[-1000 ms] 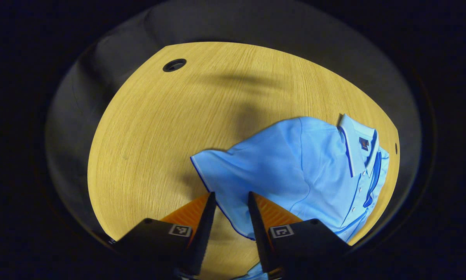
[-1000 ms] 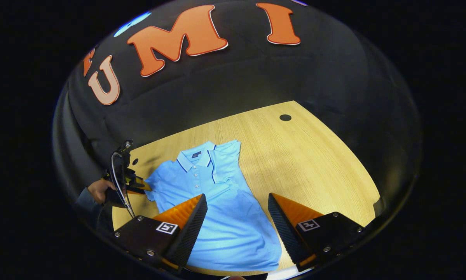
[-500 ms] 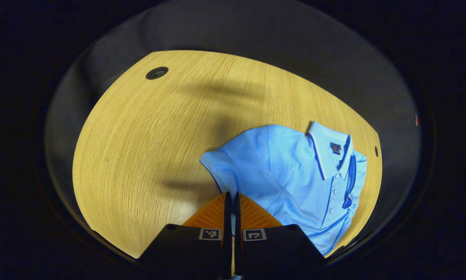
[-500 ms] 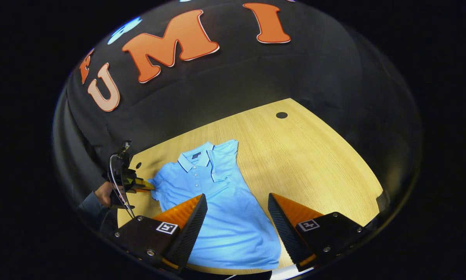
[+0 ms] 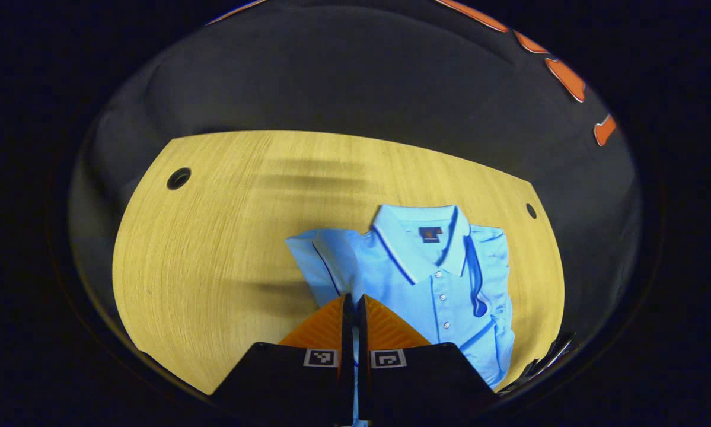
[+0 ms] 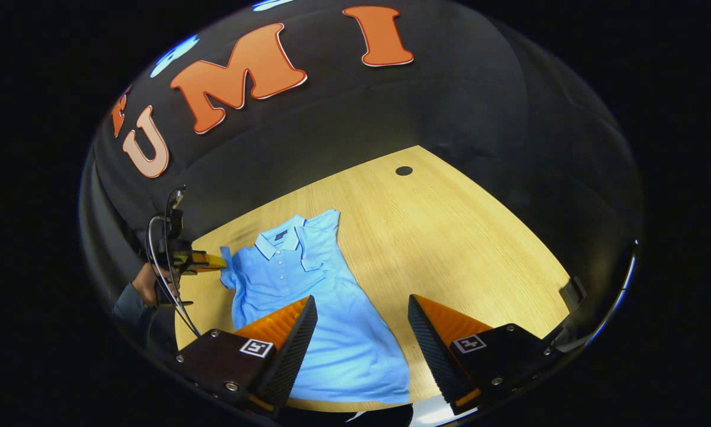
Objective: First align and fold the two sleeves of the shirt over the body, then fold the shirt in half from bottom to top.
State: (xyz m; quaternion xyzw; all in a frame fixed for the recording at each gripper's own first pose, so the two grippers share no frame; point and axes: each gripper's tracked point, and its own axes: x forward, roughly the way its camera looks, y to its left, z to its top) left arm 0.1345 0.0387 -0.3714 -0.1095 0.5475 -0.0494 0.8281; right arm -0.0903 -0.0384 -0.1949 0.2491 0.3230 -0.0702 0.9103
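A light blue polo shirt (image 6: 308, 296) lies face up on the wooden table (image 6: 450, 237), collar toward the back wall. One sleeve (image 6: 322, 237) lies folded over the chest. In the left gripper view the other sleeve (image 5: 325, 267) is lifted off the table, and my left gripper (image 5: 353, 302) is shut on its hem. The right gripper view shows that left gripper (image 6: 210, 261) at the shirt's left side, held by a hand (image 6: 147, 284). My right gripper (image 6: 361, 320) hangs open above the shirt's lower half, touching nothing.
The table has a round cable hole (image 6: 404, 171) near its far right corner, and in the left gripper view two holes, one (image 5: 178, 178) on the left and one (image 5: 531, 210) on the right. Black cloth walls close in behind. Bare wood lies right of the shirt.
My left gripper went from open around the sleeve hem to shut on it, then lifted the sleeve and swung it toward the collar. The right gripper stayed open, drifting slightly.
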